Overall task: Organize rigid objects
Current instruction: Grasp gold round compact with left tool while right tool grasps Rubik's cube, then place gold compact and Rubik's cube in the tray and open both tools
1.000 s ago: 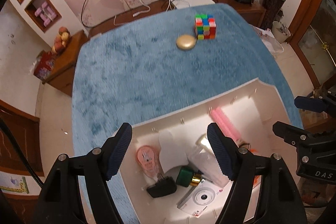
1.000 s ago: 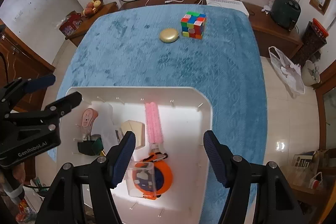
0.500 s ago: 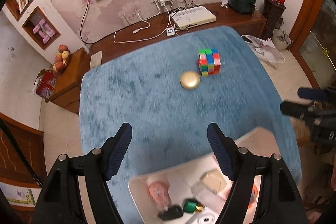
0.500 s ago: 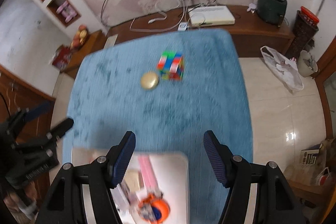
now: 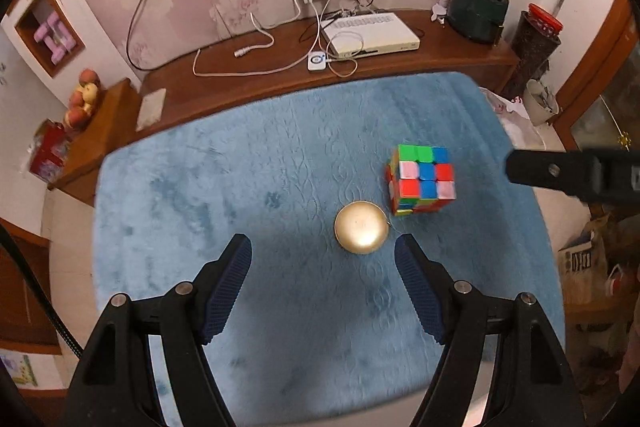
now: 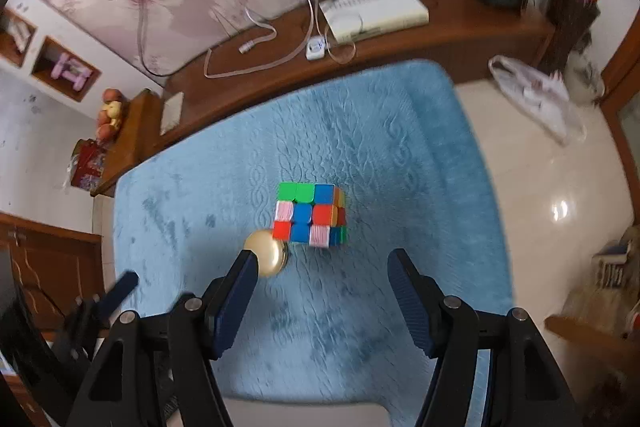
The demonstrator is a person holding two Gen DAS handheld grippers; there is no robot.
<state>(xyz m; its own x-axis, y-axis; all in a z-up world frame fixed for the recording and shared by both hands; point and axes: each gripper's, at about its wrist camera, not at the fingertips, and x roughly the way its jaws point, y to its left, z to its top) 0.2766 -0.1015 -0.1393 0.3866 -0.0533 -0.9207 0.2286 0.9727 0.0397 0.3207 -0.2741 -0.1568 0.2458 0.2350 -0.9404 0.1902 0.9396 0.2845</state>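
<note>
Two loose items lie on the blue plush table cover [image 5: 248, 187]: a round, flattened gold-coloured metal case [image 5: 361, 227] and a multicoloured plastic puzzle cube [image 5: 422, 183]. They sit just beside one another, possibly touching at the case's small side tab; contact cannot be confirmed.

Left gripper [image 5: 323, 283]: jaws released, nothing between the blue ribbed pads. In its own view the gold case lies directly ahead of the gap, slightly towards the right-hand finger, with the cube further out and to the right. The case is round, so it presents no long axis and any closing direction across it would serve.

Right gripper [image 6: 318, 287]: jaws likewise released and empty. In its own view the cube [image 6: 310, 215] lies straight ahead of the gap, its faces roughly square to the fingers. The gold case [image 6: 266, 253] is partly hidden behind the tip of that gripper's left-hand finger.

Judgement: each hand is aligned with the nearer item, the left with the case and the right with the cube. The cube appears close to the width of the right gap, so clearance is the point to watch. The closeness of the two items means a finger descending between them could nudge the neighbour.

A pale edge at the bottom of the right view may be a container; it is too little shown to tell.
</note>
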